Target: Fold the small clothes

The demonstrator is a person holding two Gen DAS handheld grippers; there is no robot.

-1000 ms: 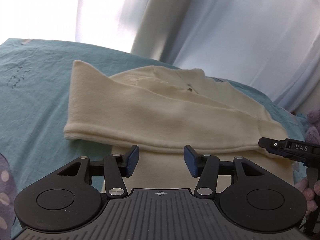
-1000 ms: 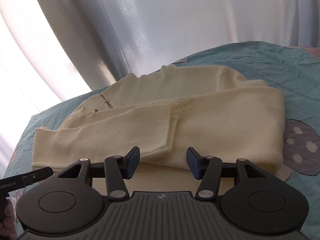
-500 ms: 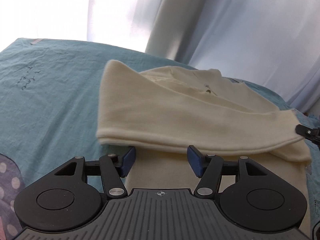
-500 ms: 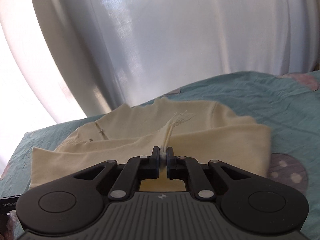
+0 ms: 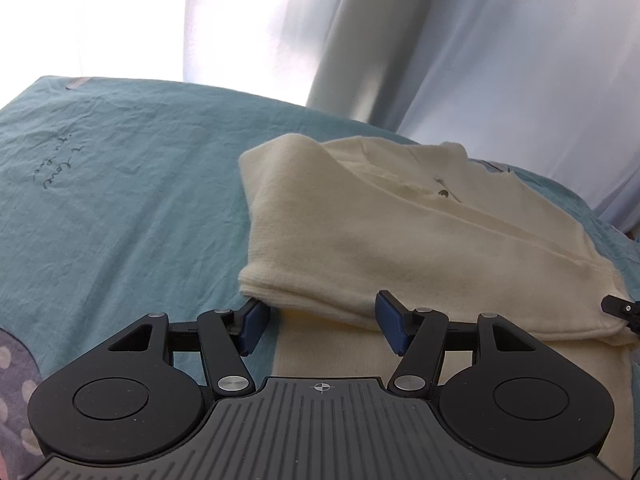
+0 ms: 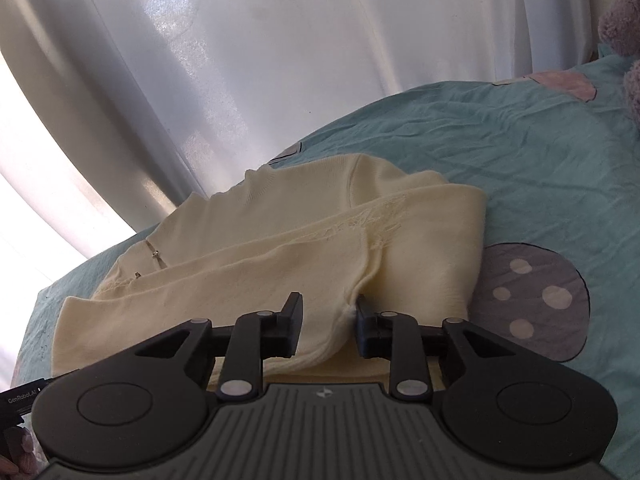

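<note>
Cream sweater is lying on the teal bedsheet, sleeves already folded across; final halving is remaining. Right gripper is opening (folded edge between, pads not pressing). Left gripper is hovering released at the hem.

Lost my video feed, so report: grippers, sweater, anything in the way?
Left gripper open at the near edge of the sweater. Right gripper opening, sweater fold between its jaws. Sweater lies folded on the bedsheet. Nothing in the way.
</note>
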